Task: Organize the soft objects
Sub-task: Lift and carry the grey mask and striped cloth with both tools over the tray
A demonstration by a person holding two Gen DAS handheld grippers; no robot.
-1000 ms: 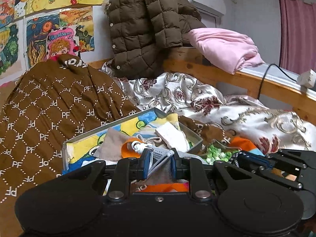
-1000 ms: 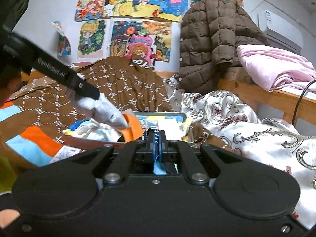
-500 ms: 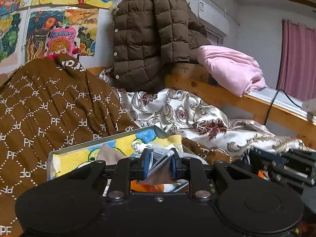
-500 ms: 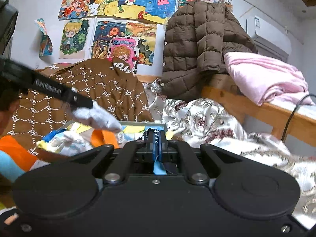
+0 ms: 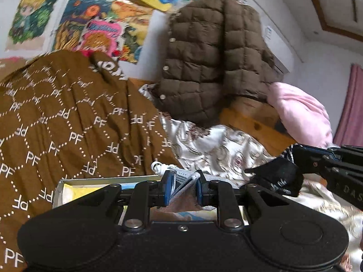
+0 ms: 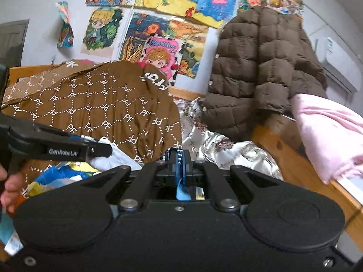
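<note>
My left gripper (image 5: 182, 181) is shut on a grey-white sock (image 5: 181, 178) with a white tip, held above a shallow metal box (image 5: 99, 180) whose colourful lining shows behind it. In the right wrist view the left gripper (image 6: 99, 150) comes in from the left with the pale sock (image 6: 113, 155) in it. My right gripper (image 6: 179, 158) is shut on a dark dotted sock (image 6: 173, 153), with a blue scrap (image 6: 181, 191) between the pads. In the left wrist view the right gripper (image 5: 292, 158) holds that dark sock (image 5: 276, 176) at the right.
A brown PF-patterned cover (image 5: 56, 124) lies left. A silver floral quilt (image 5: 215, 145) lies in the middle. A brown puffer jacket (image 5: 211, 59) hangs over the wooden bed rail (image 5: 249, 117). A pink blanket (image 5: 301, 113) rests on the rail. Posters cover the wall.
Both grippers have risen with their socks, tilting upward. The box has dropped lower in the left wrist view. The right gripper has come closer to the left one.
</note>
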